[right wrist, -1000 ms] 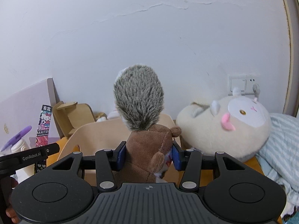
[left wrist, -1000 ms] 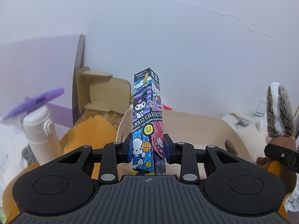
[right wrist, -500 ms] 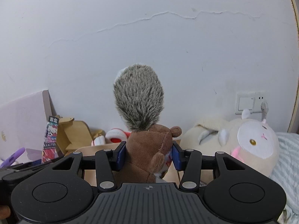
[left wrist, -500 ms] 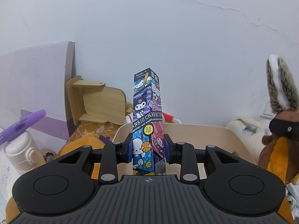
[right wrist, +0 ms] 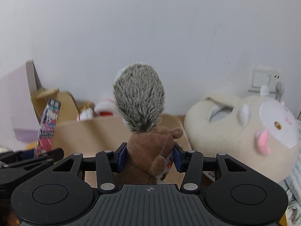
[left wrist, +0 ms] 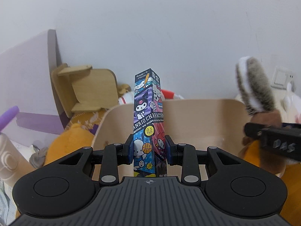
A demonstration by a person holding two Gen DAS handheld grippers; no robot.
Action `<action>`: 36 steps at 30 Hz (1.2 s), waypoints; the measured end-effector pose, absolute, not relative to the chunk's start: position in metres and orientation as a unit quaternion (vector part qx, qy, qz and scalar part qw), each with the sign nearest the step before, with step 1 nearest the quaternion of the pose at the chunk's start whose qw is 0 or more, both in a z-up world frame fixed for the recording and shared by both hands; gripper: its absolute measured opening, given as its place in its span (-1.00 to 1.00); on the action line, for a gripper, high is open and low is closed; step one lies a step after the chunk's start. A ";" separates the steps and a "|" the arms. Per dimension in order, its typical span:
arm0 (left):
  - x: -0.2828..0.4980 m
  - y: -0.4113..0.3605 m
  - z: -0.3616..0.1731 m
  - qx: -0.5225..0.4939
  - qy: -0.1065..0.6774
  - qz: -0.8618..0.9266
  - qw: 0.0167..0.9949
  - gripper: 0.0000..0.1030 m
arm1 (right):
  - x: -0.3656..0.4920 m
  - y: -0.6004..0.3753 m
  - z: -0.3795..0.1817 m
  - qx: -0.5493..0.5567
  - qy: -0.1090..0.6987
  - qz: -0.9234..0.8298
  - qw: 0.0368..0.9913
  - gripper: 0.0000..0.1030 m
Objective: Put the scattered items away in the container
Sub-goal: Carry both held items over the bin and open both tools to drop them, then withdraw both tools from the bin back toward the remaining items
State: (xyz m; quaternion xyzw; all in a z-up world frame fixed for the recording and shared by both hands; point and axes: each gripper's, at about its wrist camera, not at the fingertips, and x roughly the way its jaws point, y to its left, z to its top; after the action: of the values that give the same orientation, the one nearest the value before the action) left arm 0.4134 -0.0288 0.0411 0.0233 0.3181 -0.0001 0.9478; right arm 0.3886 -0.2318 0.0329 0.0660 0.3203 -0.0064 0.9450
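Grippers over bin, one item each.
Left gripper [left wrist: 149, 149] clamps one upright pen box [left wrist: 148, 120], base hidden; right gripper [right wrist: 149, 157] squeezes one squirrel [right wrist: 148, 146], face hidden, before the bin [left wrist: 197, 116].

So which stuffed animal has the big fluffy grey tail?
The brown squirrel plush, pinched in the right hand-held gripper. The cream round plush and the orange plush show no tail like that.
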 end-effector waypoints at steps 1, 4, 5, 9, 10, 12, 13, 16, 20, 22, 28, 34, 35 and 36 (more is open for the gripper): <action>0.415 -0.030 0.038 0.026 0.323 -0.001 0.946 -0.38 | 0.392 -0.230 0.028 0.062 0.327 -0.006 0.943 -0.10; 0.422 -0.032 0.028 0.040 0.339 -0.002 0.940 -0.37 | 0.399 -0.223 0.013 0.051 0.346 -0.004 0.937 -0.10; 0.424 -0.033 0.024 0.044 0.346 -0.004 0.937 -0.37 | 0.402 -0.221 0.010 0.046 0.351 -0.003 0.935 -0.10; 0.431 -0.032 0.011 0.050 0.368 -0.007 0.929 -0.37 | 0.408 -0.223 0.004 0.038 0.363 -0.004 0.931 -0.10; 0.431 -0.032 0.009 0.054 0.370 -0.005 0.928 -0.37 | 0.408 -0.222 0.002 0.036 0.366 -0.003 0.930 -0.10; 0.433 -0.032 0.005 0.060 0.374 -0.003 0.925 -0.37 | 0.409 -0.221 -0.001 0.030 0.371 -0.004 0.928 -0.09; 0.433 -0.032 0.003 0.060 0.376 -0.003 0.925 -0.37 | 0.408 -0.220 -0.003 0.027 0.374 -0.004 0.927 -0.09; 0.434 -0.030 0.000 0.063 0.378 -0.008 0.924 -0.36 | 0.409 -0.218 -0.008 0.020 0.382 -0.004 0.924 -0.09; 0.432 -0.029 -0.001 0.061 0.376 -0.014 0.925 0.09 | 0.405 -0.219 -0.009 0.020 0.384 -0.003 0.923 0.21; 0.428 -0.028 0.001 0.058 0.366 -0.016 0.929 0.25 | 0.403 -0.223 -0.006 0.034 0.379 0.004 0.925 0.46; 0.408 -0.022 0.015 0.046 0.336 -0.021 0.940 0.50 | 0.380 -0.235 0.013 0.046 0.350 0.002 0.936 0.72; 0.377 -0.017 0.031 0.045 0.315 -0.028 0.948 0.52 | 0.342 -0.237 0.031 0.058 0.316 0.001 0.947 0.98; 0.370 -0.016 0.033 0.049 0.311 -0.030 0.949 0.52 | 0.335 -0.235 0.034 0.054 0.310 0.000 0.949 1.00; 0.364 -0.016 0.035 0.053 0.307 -0.030 0.950 0.53 | 0.329 -0.233 0.038 0.048 0.305 0.000 0.951 1.00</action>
State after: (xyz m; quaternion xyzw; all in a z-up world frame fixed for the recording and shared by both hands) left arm 0.3638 -0.0161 0.0355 0.0526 0.3067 -0.0304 0.9498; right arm 0.3286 -0.2328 0.0377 0.0485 0.3053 -0.0004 0.9510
